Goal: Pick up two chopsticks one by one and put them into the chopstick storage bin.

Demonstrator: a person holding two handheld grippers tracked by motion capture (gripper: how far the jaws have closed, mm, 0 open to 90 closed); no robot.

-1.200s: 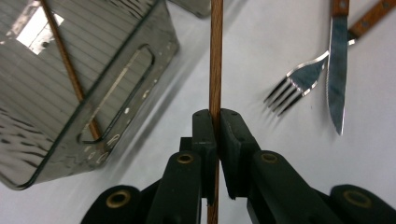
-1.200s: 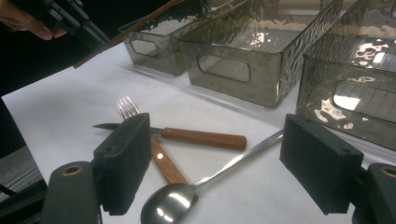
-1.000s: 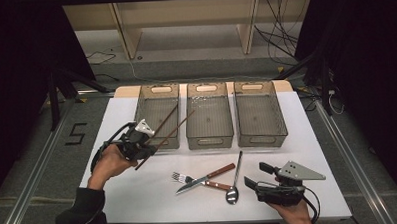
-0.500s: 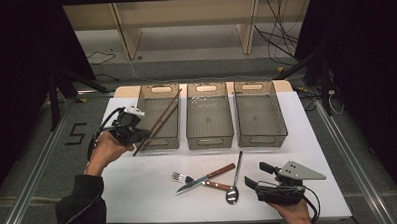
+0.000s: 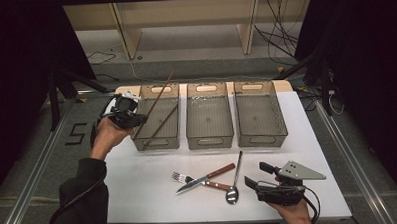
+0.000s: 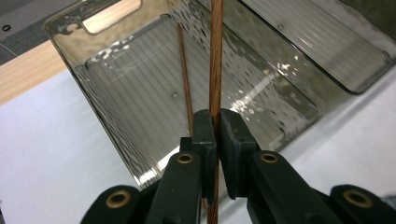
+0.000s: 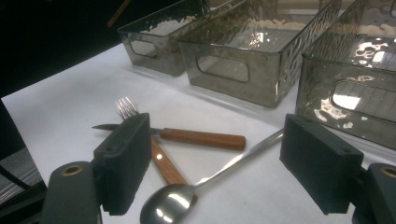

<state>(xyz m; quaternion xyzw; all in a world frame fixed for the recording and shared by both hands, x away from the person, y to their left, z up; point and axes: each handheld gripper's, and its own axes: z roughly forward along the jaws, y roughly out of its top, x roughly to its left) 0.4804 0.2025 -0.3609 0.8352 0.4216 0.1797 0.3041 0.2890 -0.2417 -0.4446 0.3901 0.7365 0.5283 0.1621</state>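
Three bins are set side by side along the far part of the counter [image 5: 139, 194]: the left bin [image 5: 157, 139], the middle bin [image 5: 209, 136] and the right bin [image 5: 261, 135]. One chopstick [image 5: 162, 122] is laid inside the left bin. A second chopstick [image 5: 156, 99] is held slanting over that bin, gripped at its near end by the left gripper [image 5: 136, 119], which is placed just left of the bin. Near the middle of the counter, before the bins, a fork [image 5: 181, 178], a knife [image 5: 205, 177] and a spoon [image 5: 234, 183] are grouped, the knife crossed over the fork, the spoon at their right. The right gripper [image 5: 256, 177] is found right of the spoon, at the near edge.
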